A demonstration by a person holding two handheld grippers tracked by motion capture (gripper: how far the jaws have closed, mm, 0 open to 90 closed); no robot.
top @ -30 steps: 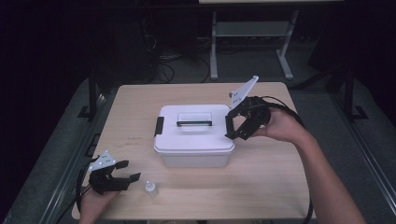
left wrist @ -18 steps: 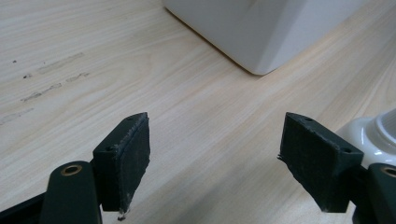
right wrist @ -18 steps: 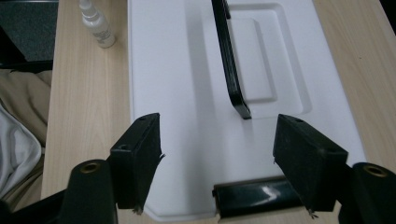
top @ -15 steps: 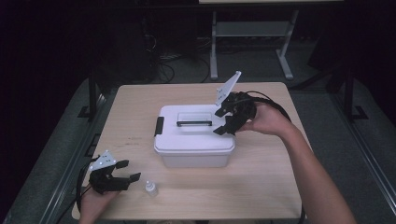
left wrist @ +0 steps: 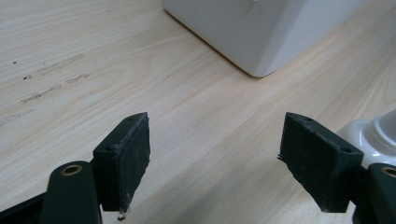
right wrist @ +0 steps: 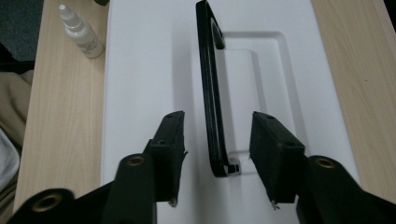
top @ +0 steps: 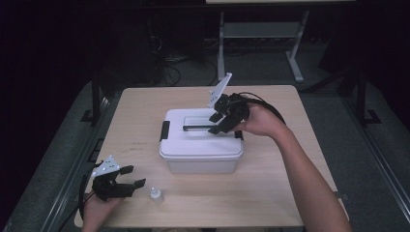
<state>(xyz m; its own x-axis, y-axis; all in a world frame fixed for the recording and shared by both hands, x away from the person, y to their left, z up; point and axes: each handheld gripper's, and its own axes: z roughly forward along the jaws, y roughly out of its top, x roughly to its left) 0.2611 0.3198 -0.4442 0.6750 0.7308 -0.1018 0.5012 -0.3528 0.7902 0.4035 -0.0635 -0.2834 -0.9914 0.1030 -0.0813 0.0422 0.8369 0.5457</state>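
Note:
A white lidded box [top: 200, 150] stands mid-table with a black carry handle [top: 196, 127] lying along its lid. My right gripper [top: 214, 124] is over the lid's right end. In the right gripper view its jaws [right wrist: 218, 116] straddle the handle [right wrist: 208, 84], with a gap showing on each side. They have just been closing, and the pads do not touch the handle. My left gripper [top: 136, 176] rests open at the table's near left corner. A small white dropper bottle [top: 155, 195] stands just right of it, seen beside one jaw [left wrist: 373, 135] in the left gripper view [left wrist: 215, 130].
The box has black latches at its left end [top: 165, 130] and right end [top: 238, 135]. Its near corner [left wrist: 261, 37] lies ahead of my left gripper. Bare wooden tabletop [top: 270, 193] surrounds the box. A metal stand [top: 261, 34] is on the floor behind the table.
My right gripper has moved left from the box's right edge onto the lid, and its jaws have narrowed around the handle. The left gripper and the bottle have stayed put.

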